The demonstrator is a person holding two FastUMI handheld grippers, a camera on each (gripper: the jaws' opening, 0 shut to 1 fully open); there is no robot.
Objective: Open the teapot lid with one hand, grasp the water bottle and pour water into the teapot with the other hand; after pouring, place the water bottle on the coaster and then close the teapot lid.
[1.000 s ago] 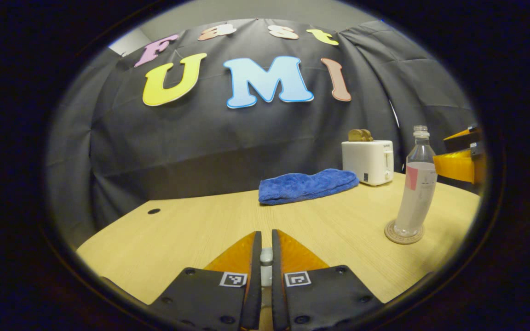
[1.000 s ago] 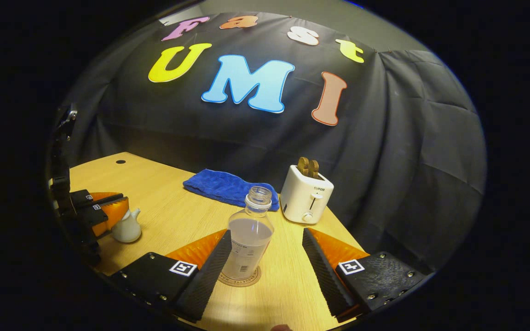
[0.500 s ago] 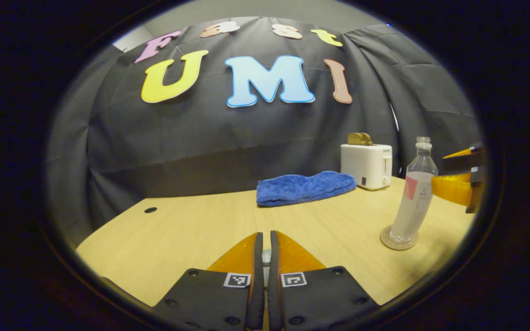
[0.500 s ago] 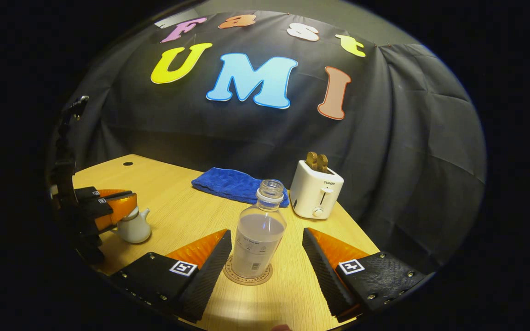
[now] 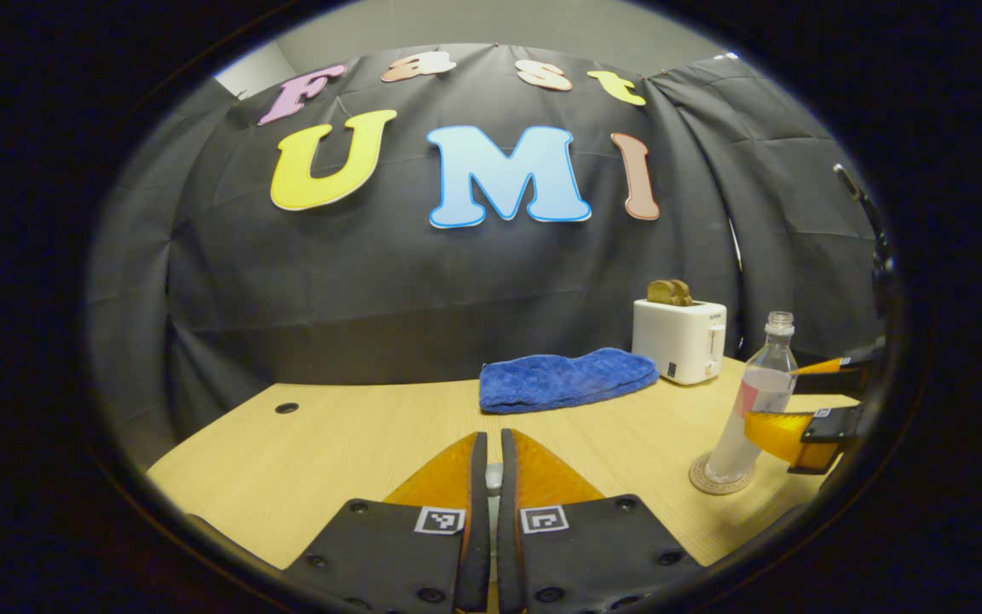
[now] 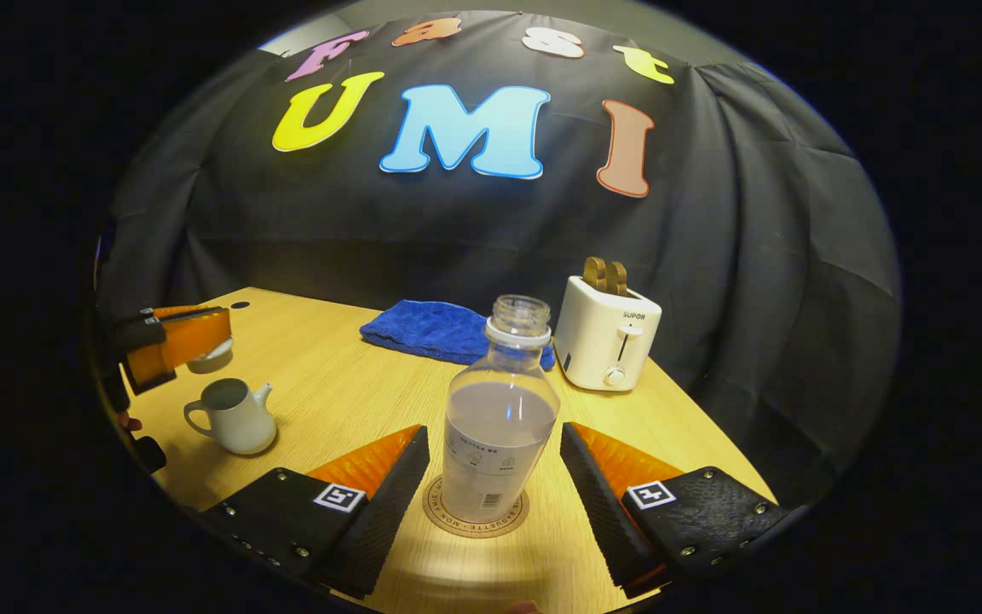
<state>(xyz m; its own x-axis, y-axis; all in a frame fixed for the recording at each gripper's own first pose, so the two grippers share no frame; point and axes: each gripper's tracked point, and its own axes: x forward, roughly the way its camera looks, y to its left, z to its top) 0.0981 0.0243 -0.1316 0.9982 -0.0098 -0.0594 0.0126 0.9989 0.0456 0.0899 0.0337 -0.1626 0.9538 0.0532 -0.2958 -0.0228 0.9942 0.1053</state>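
Left claw (image 5: 488,452) closed on the teapot lid (image 6: 210,356), a sliver of white pinched between the near-touching fingers in the left gripper view; in the right gripper view, same claw (image 6: 201,334) held in the air just above and behind the teapot (image 6: 233,416), lid clear of the pot. Teapot upright on the worktop (image 6: 346,384), mouth open, well left of the water bottle (image 6: 499,418). Right claw (image 6: 493,465) spread wide, one finger on each side of the water bottle, neither touching it. Water bottle uncapped, partly filled, standing upright on the coaster (image 6: 476,517). From the left gripper view, water bottle (image 5: 751,401) on its coaster (image 5: 717,482) with the right claw (image 5: 798,401) straddling it. Blue towel (image 6: 440,328) lying behind the water bottle, near the booth wall; white toaster (image 6: 609,341) with slices in its slots just right of the towel.
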